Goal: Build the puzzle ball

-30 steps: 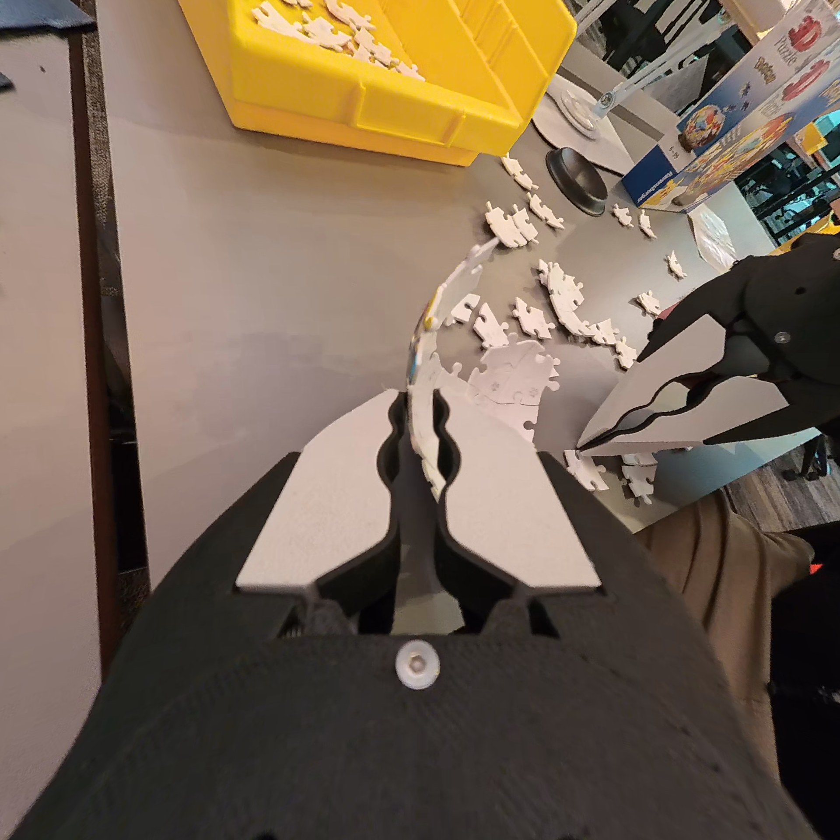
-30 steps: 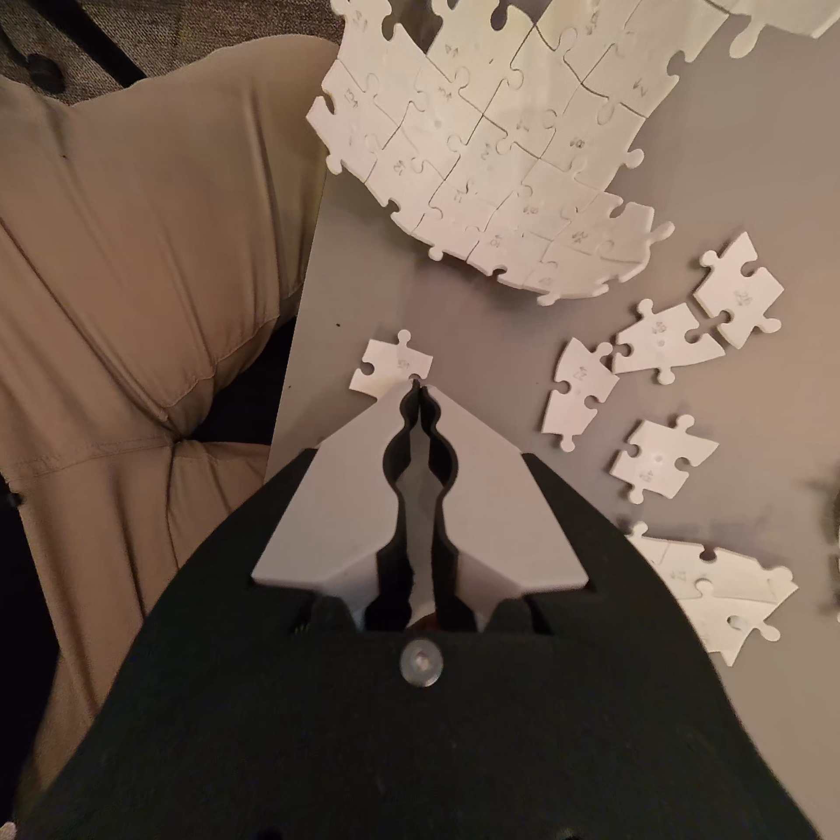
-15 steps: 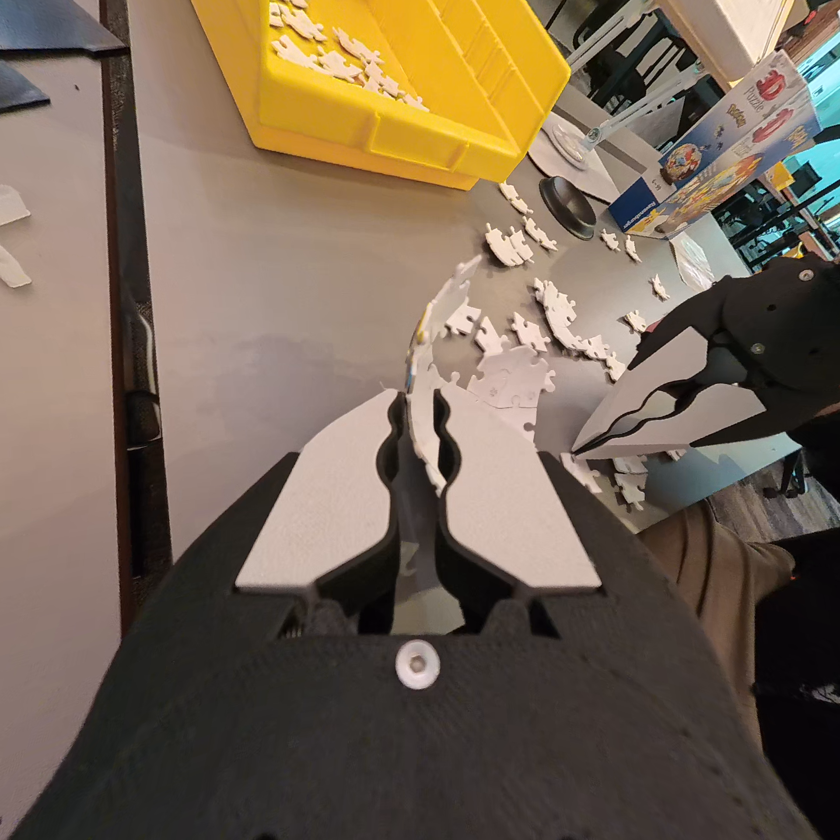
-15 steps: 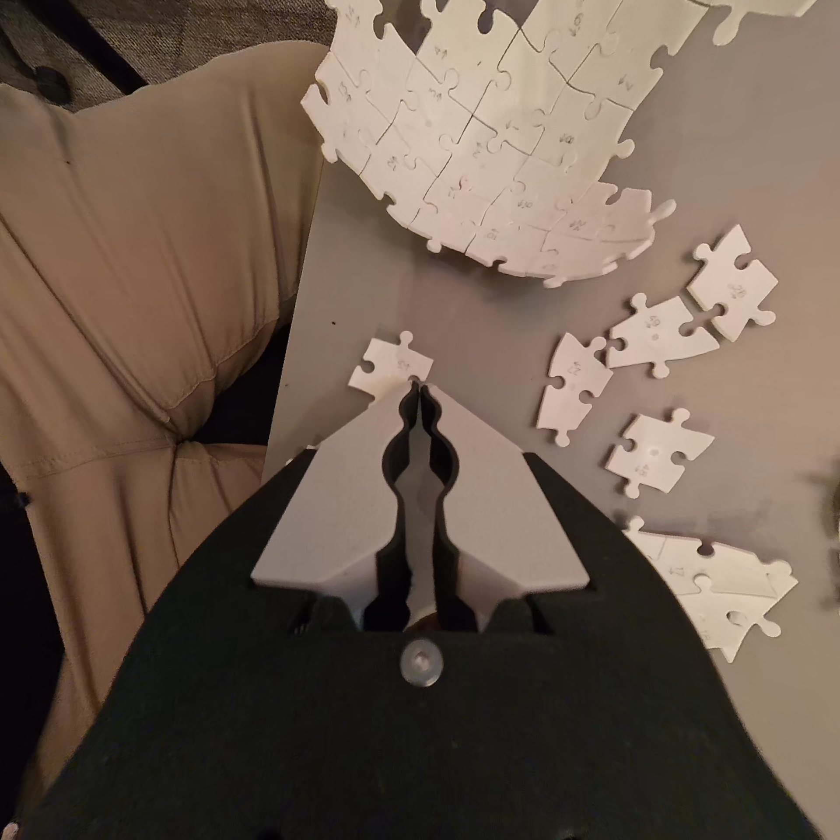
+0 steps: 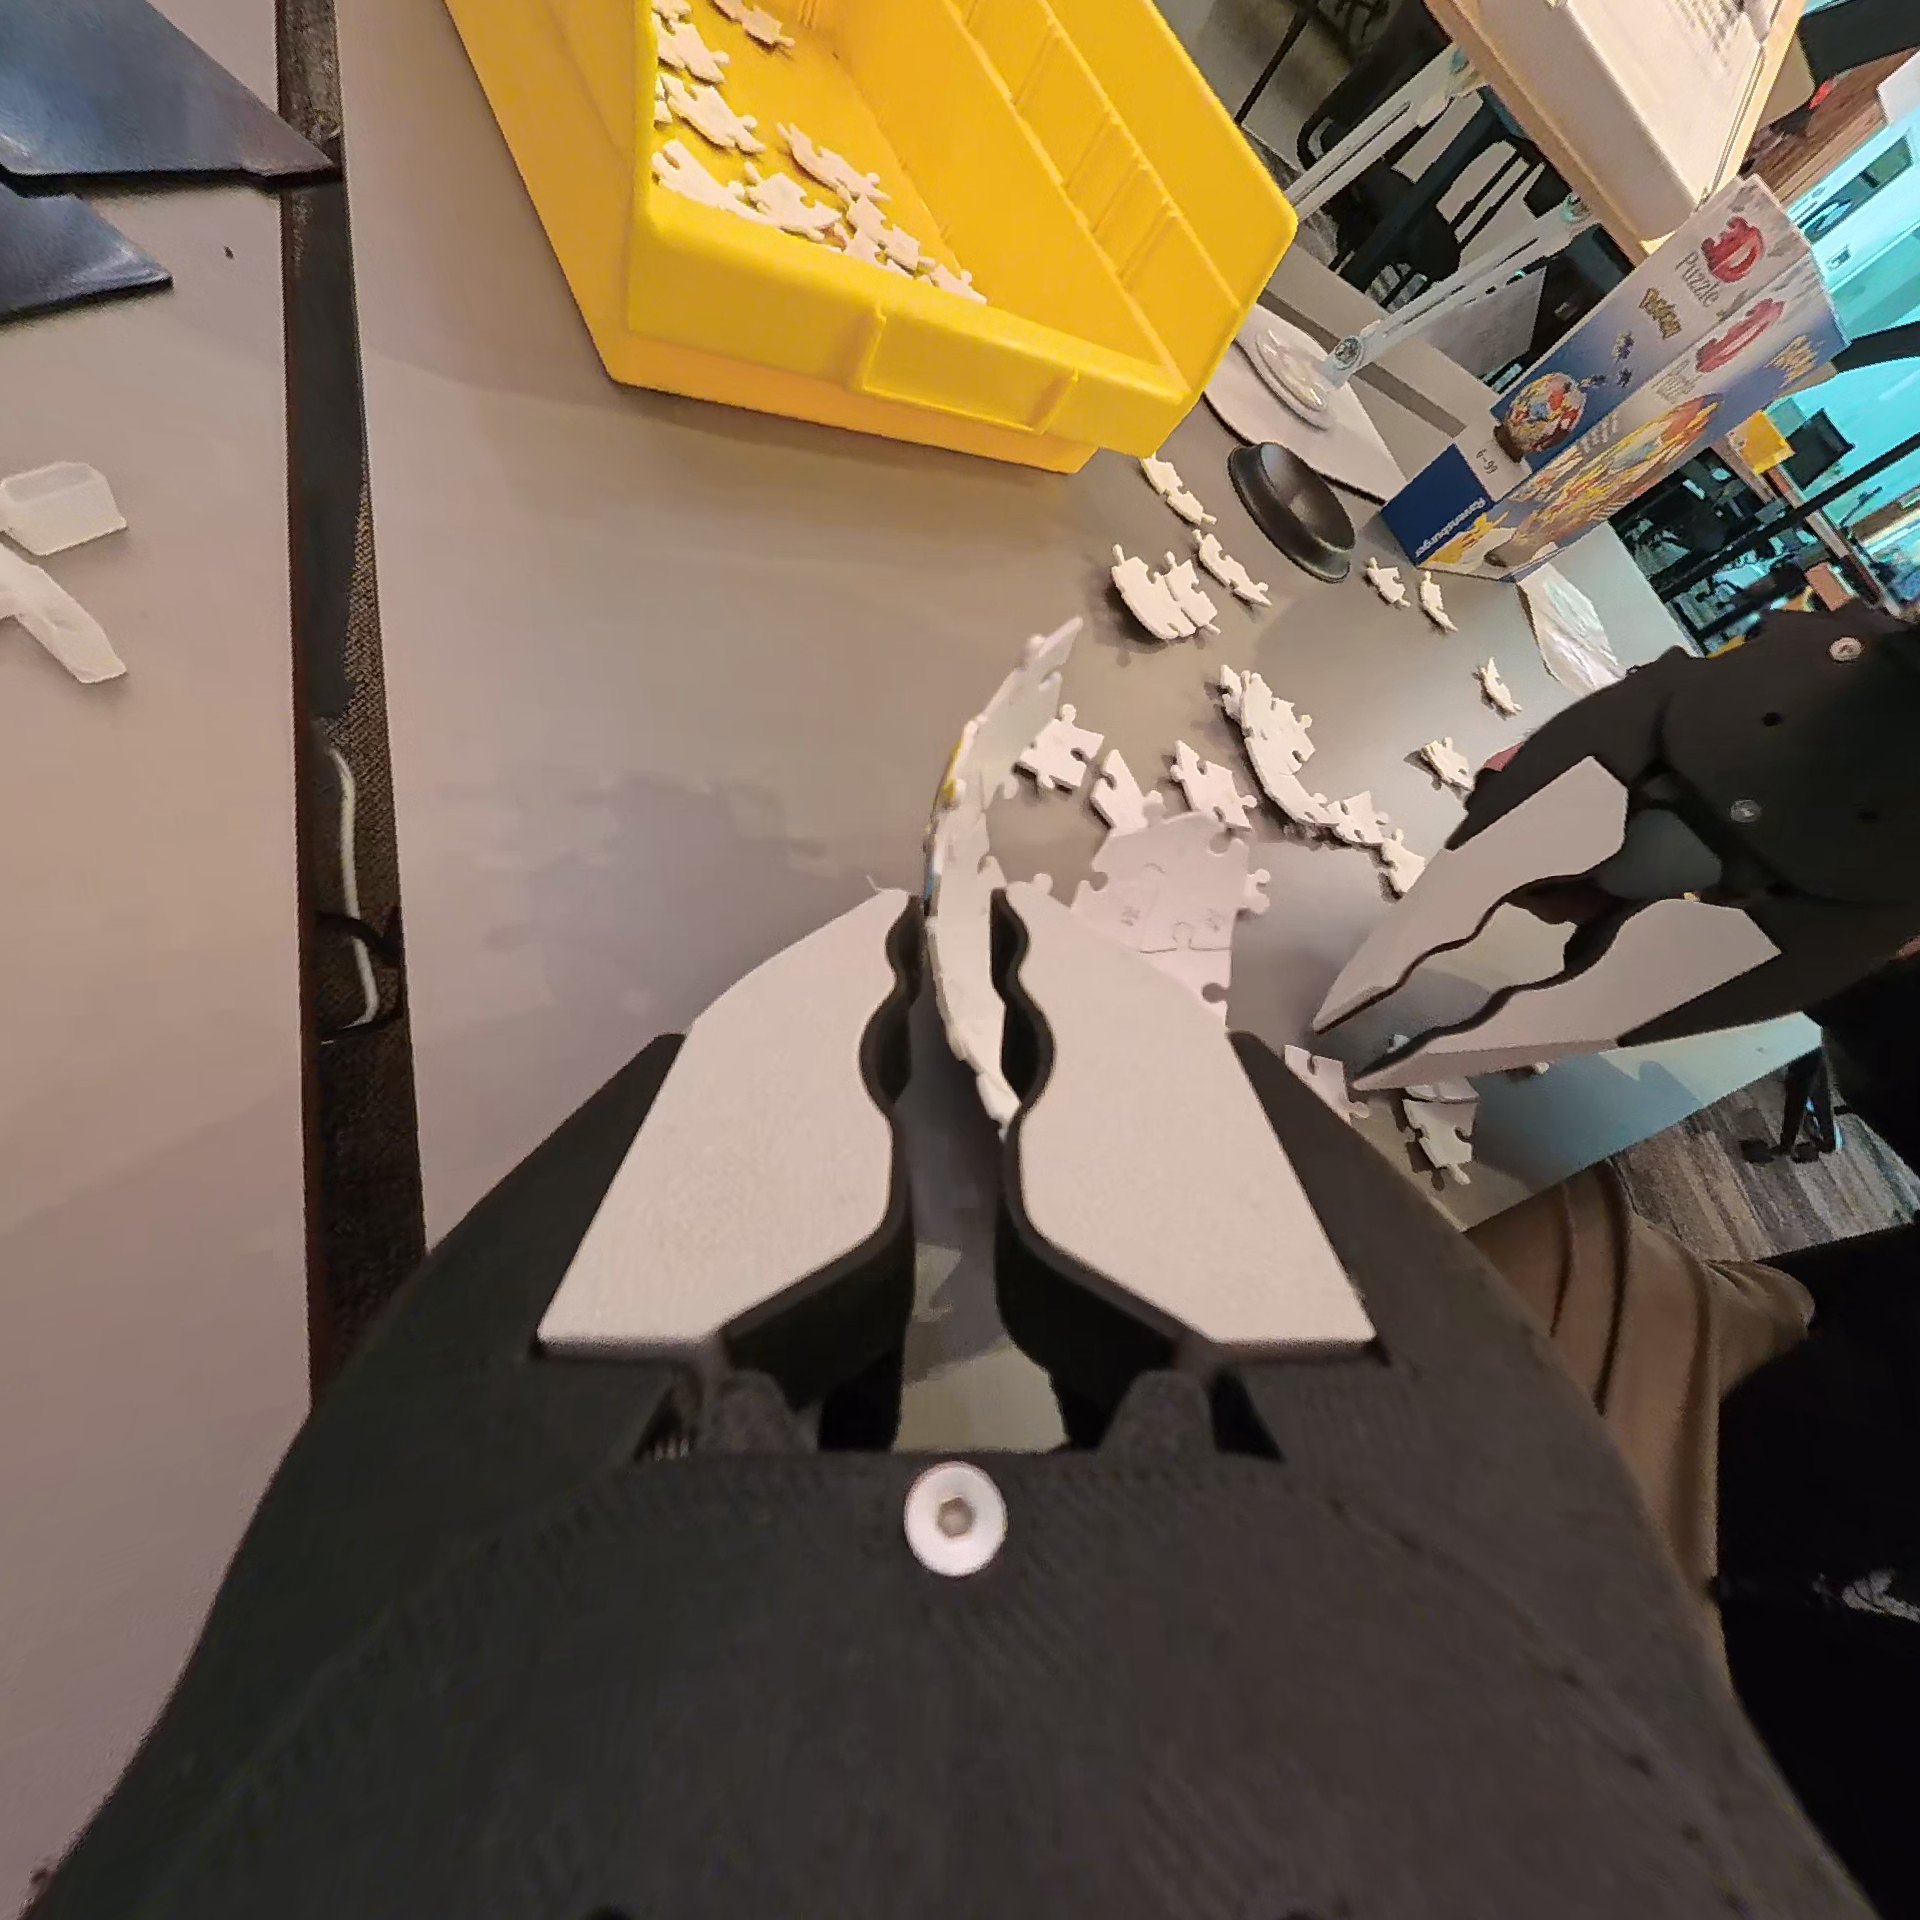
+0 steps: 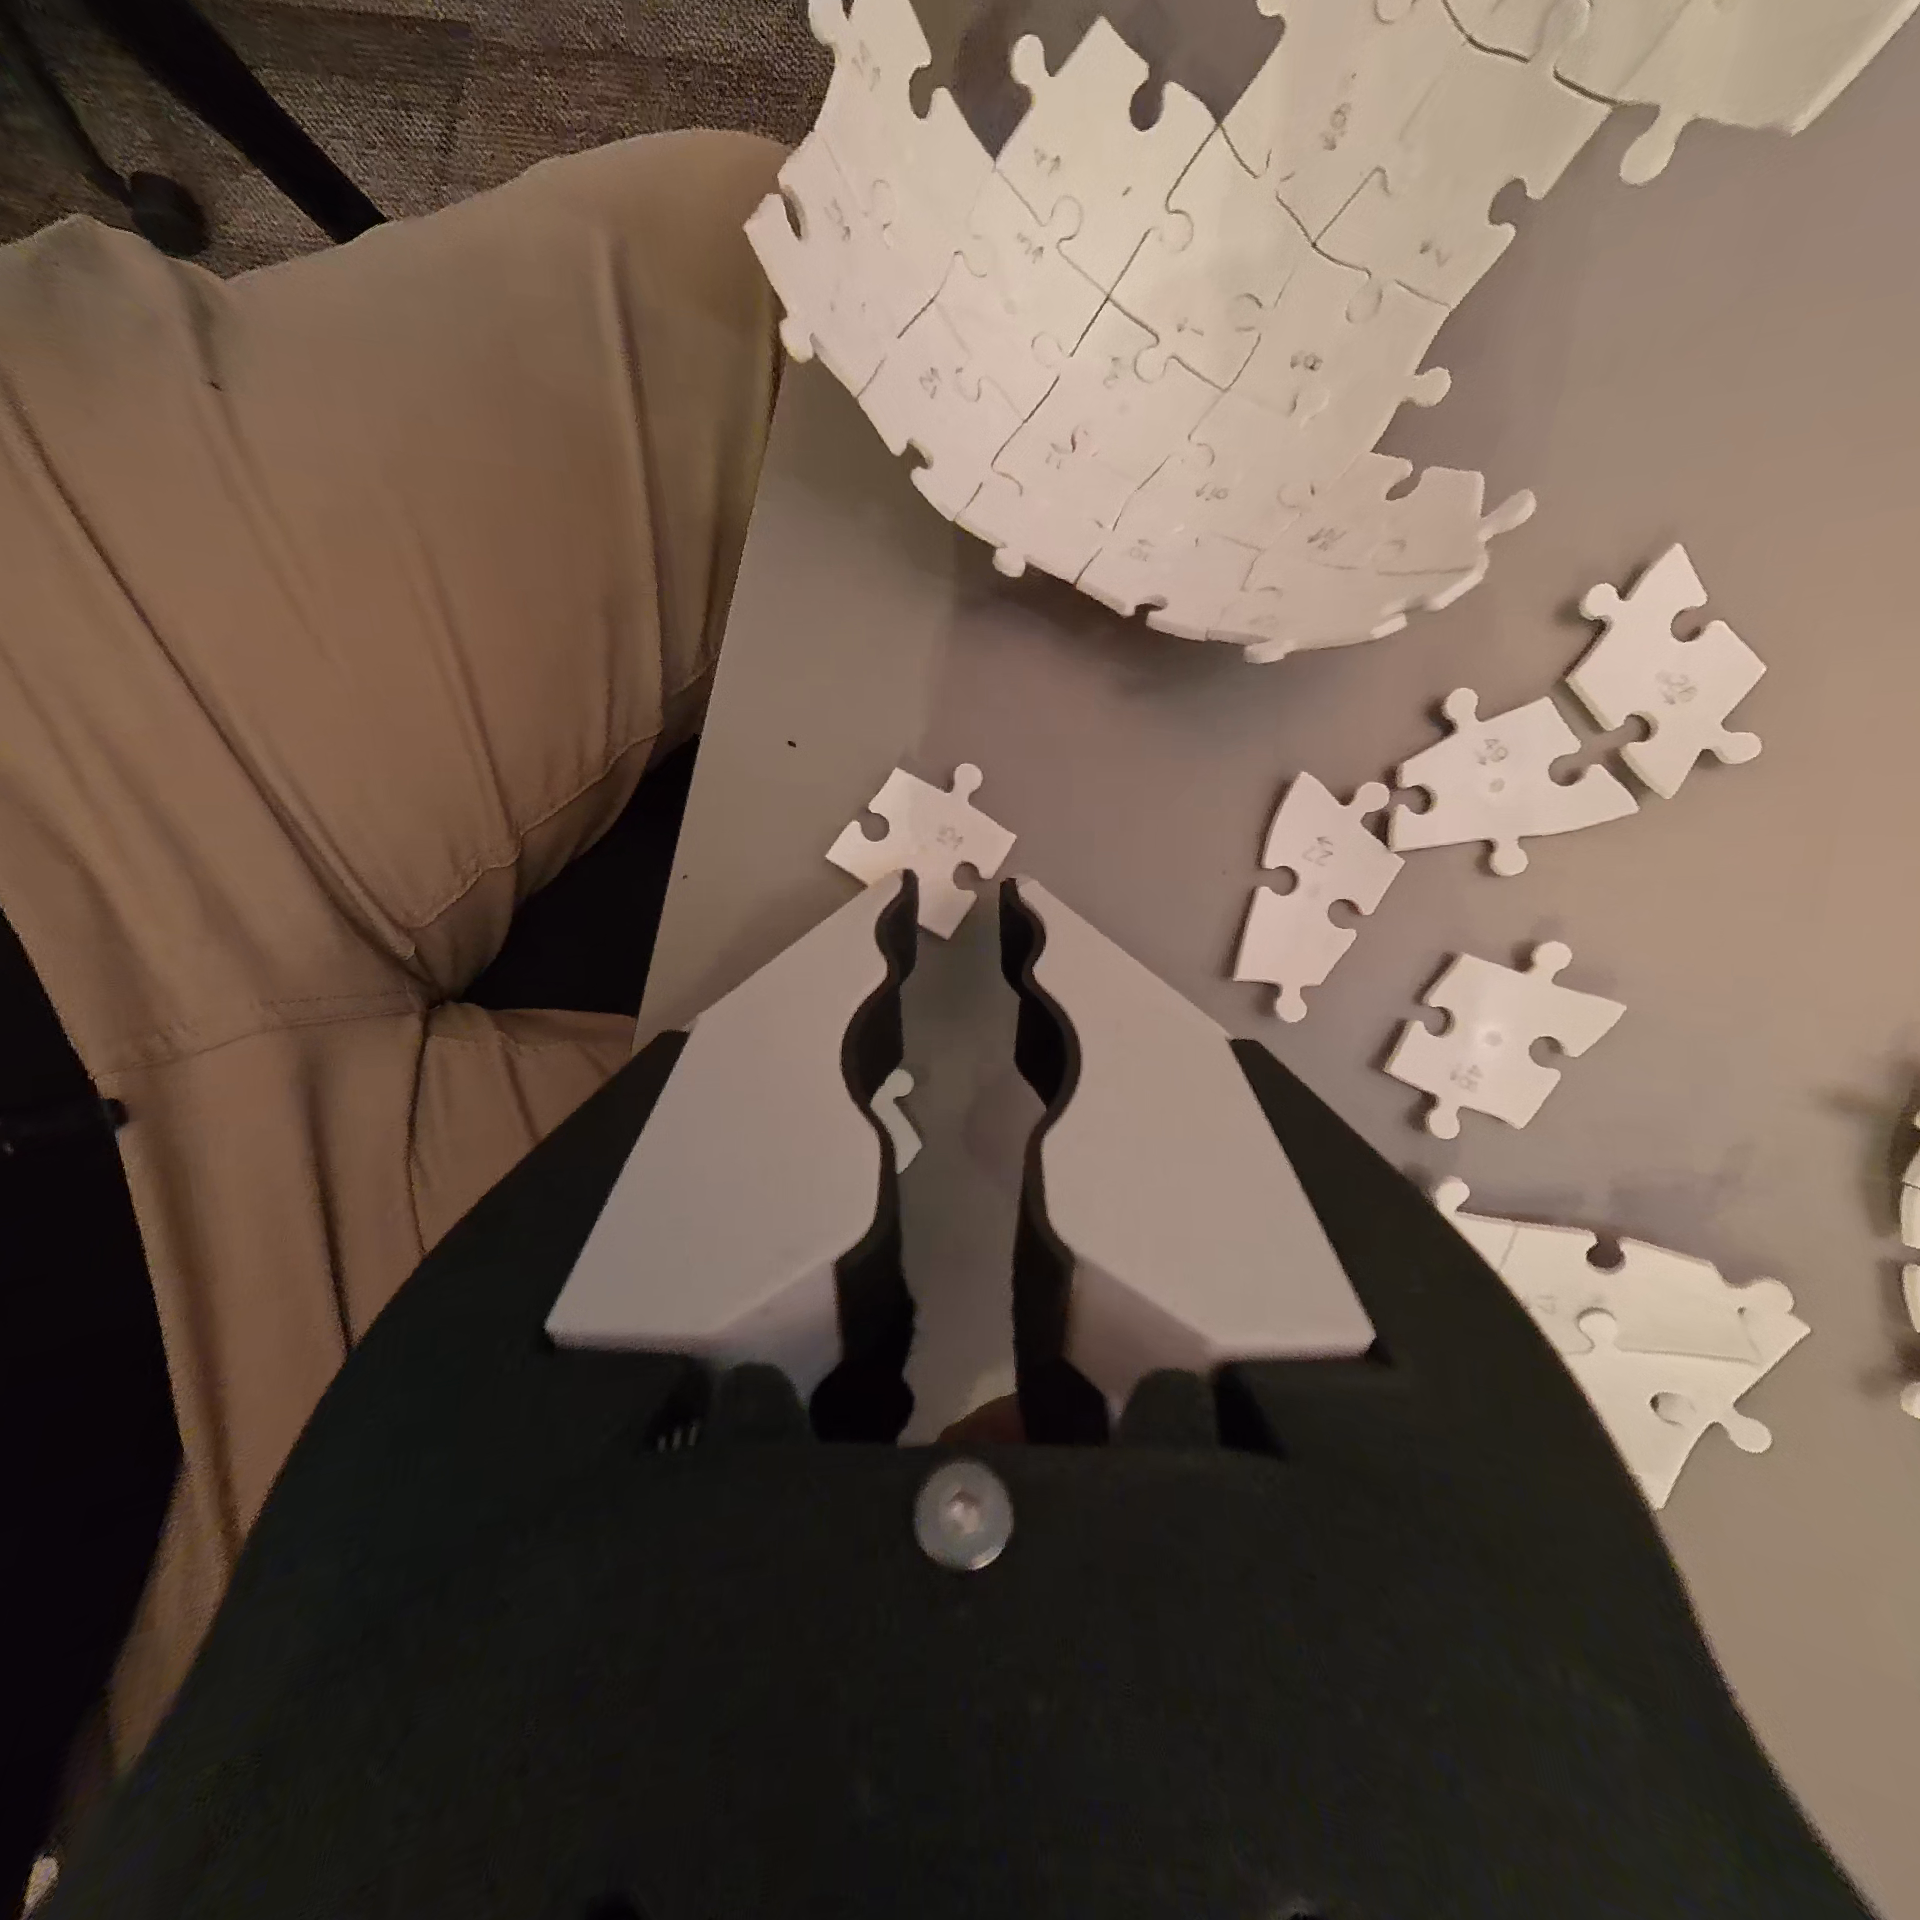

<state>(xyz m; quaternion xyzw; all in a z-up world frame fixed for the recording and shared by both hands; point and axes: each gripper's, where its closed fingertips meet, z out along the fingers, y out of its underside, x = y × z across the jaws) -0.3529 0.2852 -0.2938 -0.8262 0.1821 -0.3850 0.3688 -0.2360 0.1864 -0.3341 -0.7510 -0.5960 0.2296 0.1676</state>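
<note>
The left tongs (image 5: pixel 956 914) are clamped on the rim of the curved puzzle shell (image 6: pixel 1143 343) — a partial bowl of joined white pieces held just above the tabletop (image 5: pixel 675 665). The right tongs (image 6: pixel 956 883) stand slightly parted over a single loose piece (image 6: pixel 925 842) near the shell, gripping nothing. Well under half looks built: many loose pieces (image 6: pixel 1496 1039) lie beside the shell, more in the yellow bin (image 5: pixel 935 208) beyond.

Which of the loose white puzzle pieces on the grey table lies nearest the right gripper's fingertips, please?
The single white piece near the table's edge, directly at the right gripper; the other loose pieces lie farther right.
</note>
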